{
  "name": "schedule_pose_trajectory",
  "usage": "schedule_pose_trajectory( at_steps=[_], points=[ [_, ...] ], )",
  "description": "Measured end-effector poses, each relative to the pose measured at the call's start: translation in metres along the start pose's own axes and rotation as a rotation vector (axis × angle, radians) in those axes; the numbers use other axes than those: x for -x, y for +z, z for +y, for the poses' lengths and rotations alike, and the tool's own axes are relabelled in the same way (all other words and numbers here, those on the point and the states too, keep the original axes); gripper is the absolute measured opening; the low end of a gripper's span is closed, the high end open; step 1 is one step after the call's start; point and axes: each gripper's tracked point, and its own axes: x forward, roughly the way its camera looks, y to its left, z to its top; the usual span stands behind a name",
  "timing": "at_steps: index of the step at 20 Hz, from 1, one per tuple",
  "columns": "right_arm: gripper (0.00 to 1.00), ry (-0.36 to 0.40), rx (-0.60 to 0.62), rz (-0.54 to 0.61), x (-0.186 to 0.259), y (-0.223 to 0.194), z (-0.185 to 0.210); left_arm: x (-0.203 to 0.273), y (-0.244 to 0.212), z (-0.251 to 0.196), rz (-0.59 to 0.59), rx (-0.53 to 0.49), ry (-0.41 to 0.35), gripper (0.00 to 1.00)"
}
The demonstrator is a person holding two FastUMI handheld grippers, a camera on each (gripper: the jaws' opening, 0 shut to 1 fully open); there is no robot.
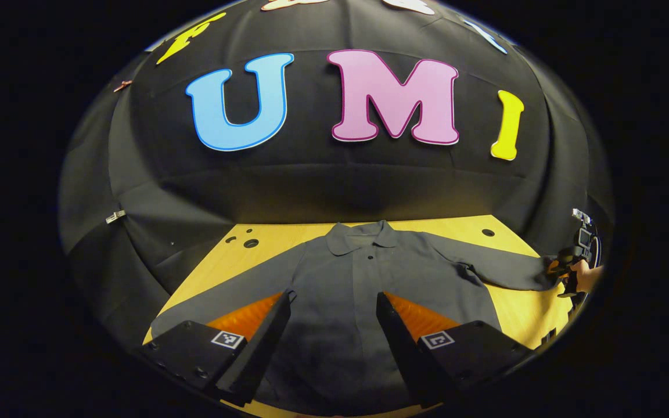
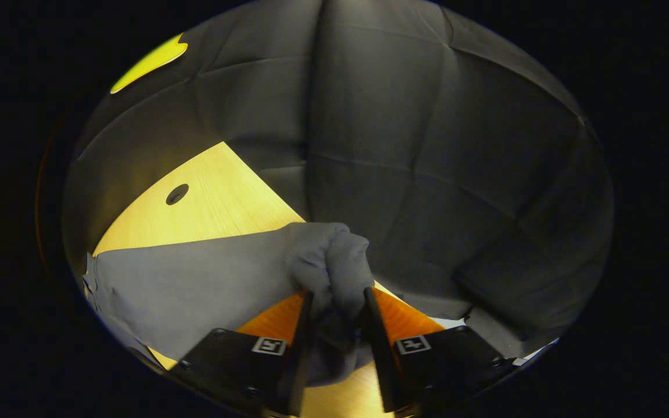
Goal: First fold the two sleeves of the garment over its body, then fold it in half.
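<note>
lying flat on the yellow desk (image 1: 509, 316), the grey shirt (image 1: 363, 278) faces up with its collar (image 1: 362, 237) toward the booth wall and both sleeves spread out to the sides. the left tool (image 1: 333, 302) hangs over the shirt's lower body, fingers spread wide with the fabric between them, gripping nothing. the right tool (image 2: 336, 299) is clenched on the cuff (image 2: 334, 261) of one sleeve (image 2: 195, 278), the cloth bunched up between its fingers near the desk's edge. in the left gripper view that tool (image 1: 569, 273) and a hand (image 1: 589, 276) sit at the far end of the outstretched sleeve (image 1: 503, 268).
</note>
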Motion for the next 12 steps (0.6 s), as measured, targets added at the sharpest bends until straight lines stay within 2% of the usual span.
schedule_pose_trajectory(
  at_steps=[1,2,3,4,5,6,12],
  points=[
    [0.47,0.013,0.002,0.002,0.002,-0.002,0.005,0.0,0.0,0.001,0.002,0.006,0.003,0.95],
    [0.36,0.017,0.003,0.001,0.001,-0.003,0.009,0.0,-0.001,0.002,0.004,0.011,0.008,0.94],
    [0.11,0.01,0.007,0.001,0.001,-0.003,0.011,0.001,-0.002,0.004,0.006,0.015,0.013,0.94],
    [0.13,0.01,0.003,0.006,-0.001,-0.002,0.013,0.001,-0.002,0.005,0.007,0.019,0.018,0.95],
    [0.07,0.007,-0.007,0.011,-0.003,-0.003,0.018,0.002,-0.003,0.006,0.006,0.024,0.021,0.95],
    [0.06,0.011,-0.019,0.026,-0.004,-0.004,0.02,0.003,-0.003,0.008,0.005,0.027,0.025,0.95],
    [0.06,0.018,-0.015,0.009,0.014,0.006,0.021,0.007,-0.007,0.02,0.005,0.033,0.043,0.95]
  ],
)
